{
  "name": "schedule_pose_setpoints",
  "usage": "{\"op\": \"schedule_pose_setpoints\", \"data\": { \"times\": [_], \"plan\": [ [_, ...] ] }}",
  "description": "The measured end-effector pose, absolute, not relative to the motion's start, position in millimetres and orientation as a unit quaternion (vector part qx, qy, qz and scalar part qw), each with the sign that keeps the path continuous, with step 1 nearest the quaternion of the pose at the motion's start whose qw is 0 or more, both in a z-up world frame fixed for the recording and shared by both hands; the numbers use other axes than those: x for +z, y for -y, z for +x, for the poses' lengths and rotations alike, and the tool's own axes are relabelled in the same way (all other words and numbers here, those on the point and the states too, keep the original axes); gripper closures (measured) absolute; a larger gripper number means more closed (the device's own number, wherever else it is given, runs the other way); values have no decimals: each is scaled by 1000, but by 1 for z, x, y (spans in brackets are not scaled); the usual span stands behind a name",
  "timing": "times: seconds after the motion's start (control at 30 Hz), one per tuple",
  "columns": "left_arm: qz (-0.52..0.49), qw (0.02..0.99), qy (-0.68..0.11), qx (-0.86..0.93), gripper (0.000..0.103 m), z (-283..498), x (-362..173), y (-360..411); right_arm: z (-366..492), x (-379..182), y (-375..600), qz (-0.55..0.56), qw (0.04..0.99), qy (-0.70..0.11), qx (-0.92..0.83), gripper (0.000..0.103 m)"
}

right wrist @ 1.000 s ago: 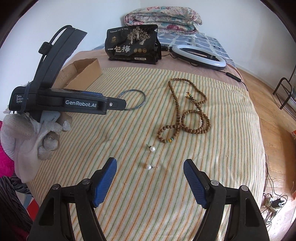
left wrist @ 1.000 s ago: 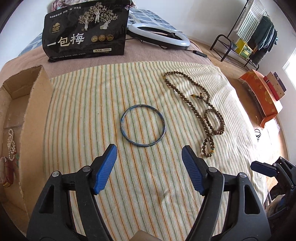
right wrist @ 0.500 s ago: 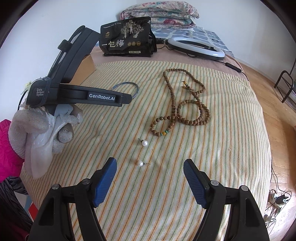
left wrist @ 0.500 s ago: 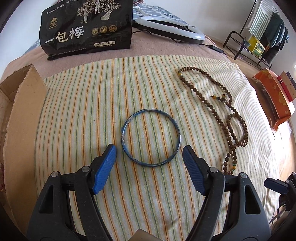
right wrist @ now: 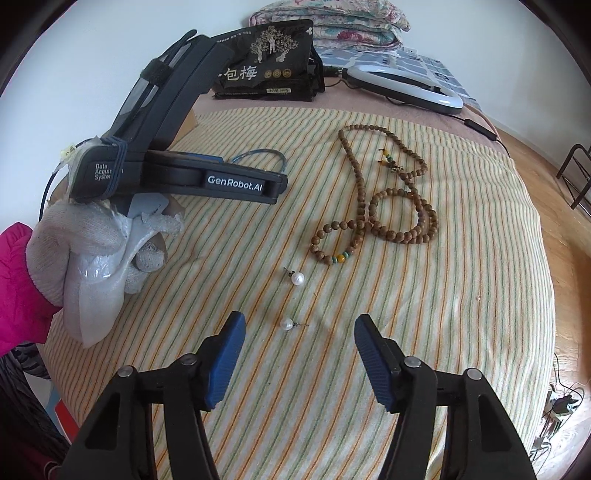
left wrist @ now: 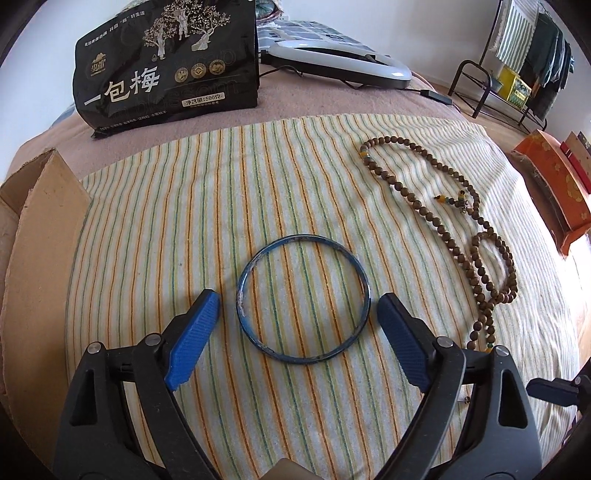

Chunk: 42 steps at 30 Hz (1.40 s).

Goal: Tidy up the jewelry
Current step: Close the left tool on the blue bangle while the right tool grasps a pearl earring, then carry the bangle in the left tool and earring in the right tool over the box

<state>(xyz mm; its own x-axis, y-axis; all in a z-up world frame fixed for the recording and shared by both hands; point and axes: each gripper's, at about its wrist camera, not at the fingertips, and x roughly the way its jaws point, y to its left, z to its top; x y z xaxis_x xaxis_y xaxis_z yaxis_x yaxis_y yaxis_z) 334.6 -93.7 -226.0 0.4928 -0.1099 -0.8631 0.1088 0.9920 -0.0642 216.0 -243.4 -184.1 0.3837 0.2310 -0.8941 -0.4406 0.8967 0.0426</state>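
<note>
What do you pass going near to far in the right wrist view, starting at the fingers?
Near pearl earring → far pearl earring → wooden bead strand → black snack bag → folded quilt.

Striped towel spread over the bed, black snack bag standing at the back, ring light lying beside it, clothes rack off in the corner.
</note>
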Motion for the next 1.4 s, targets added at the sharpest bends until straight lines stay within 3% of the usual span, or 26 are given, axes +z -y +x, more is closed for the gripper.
{"op": "schedule_pose_setpoints", "data": {
  "times": [0.1, 0.23, 0.43, 1.4],
  "plan": [
    [-4, 865, -498, -65, 13, 337, -227, 93, 217, -191, 240, -106, 818, -524, 211, 60],
    [-4, 867, -494, -69, 14, 337, -227, 92, 218, -195, 234, -117, 814, -526, 216, 66],
    [-7, 870, -489, -65, 29, 335, -225, 88, 220, -199, 229, -131, 810, -529, 216, 86],
    [-23, 874, -478, -79, 30, 316, -186, 72, 213, -152, 237, -117, 839, -491, 203, 87]
  ]
}}
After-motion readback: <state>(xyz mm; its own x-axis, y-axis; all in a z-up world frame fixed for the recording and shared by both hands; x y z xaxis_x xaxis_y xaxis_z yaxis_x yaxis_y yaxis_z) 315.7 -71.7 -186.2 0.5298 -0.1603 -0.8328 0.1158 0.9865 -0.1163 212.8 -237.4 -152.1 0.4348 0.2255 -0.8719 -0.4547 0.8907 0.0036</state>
